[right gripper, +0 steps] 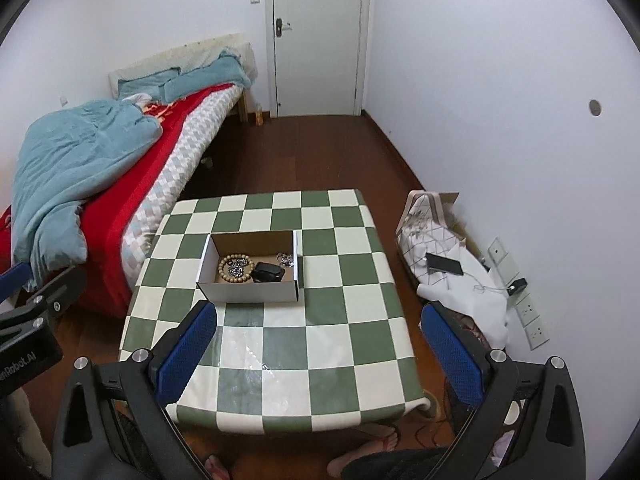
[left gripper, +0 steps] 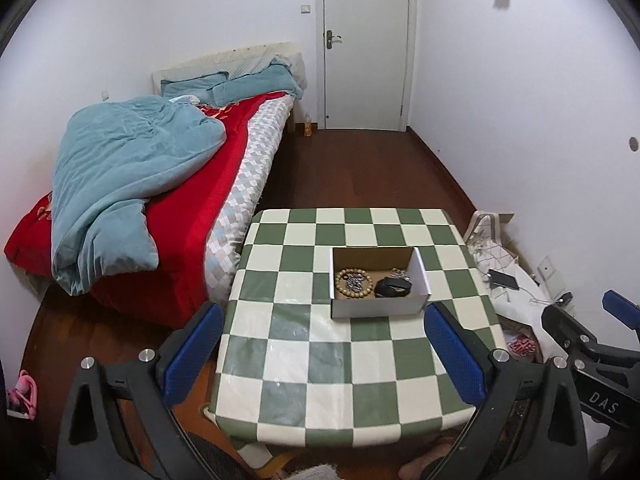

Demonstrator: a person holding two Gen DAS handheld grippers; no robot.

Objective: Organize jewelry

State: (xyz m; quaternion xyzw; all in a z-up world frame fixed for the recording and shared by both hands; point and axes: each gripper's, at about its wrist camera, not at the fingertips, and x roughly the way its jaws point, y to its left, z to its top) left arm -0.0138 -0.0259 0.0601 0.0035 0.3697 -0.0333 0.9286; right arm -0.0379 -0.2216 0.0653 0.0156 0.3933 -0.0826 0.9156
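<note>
Left gripper (left gripper: 324, 354): held high above the near edge of the table, blue pads spread wide, nothing between them; it looks down and forward toward 12 o'clock.
Right gripper (right gripper: 318, 350): also raised over the near edge, pads wide apart and empty; in the left wrist view it shows at 4 o'clock (left gripper: 592, 332), just beside its partner.
Person: bare feet (right gripper: 380, 446) show under the near table edge at 6 o'clock.
Checkered table (left gripper: 360, 360): green and cream squares under a glossy cover; bare apart from the box.
Cardboard box (left gripper: 380, 308): open-topped, past the table's middle at 12 o'clock; all the jewelry seen lies in it.
Wooden bead bracelet (left gripper: 354, 282): at the box's left end, ringed around a silvery chain (left gripper: 354, 280).
Black piece (left gripper: 393, 287): just right of the beads, kind unclear.
Silver piece (left gripper: 400, 273): in the far right corner, too small to name.
Step in hand, my reading: both tools wait before any reach, or after the last placement.
Doing it well: descend steeply inside the walls, pinch one bead strand, lift slowly so the chain stays behind.
Bed (left gripper: 160, 184): at 10 o'clock, well apart.
Door (left gripper: 366, 44): farthest, at 12 o'clock.
</note>
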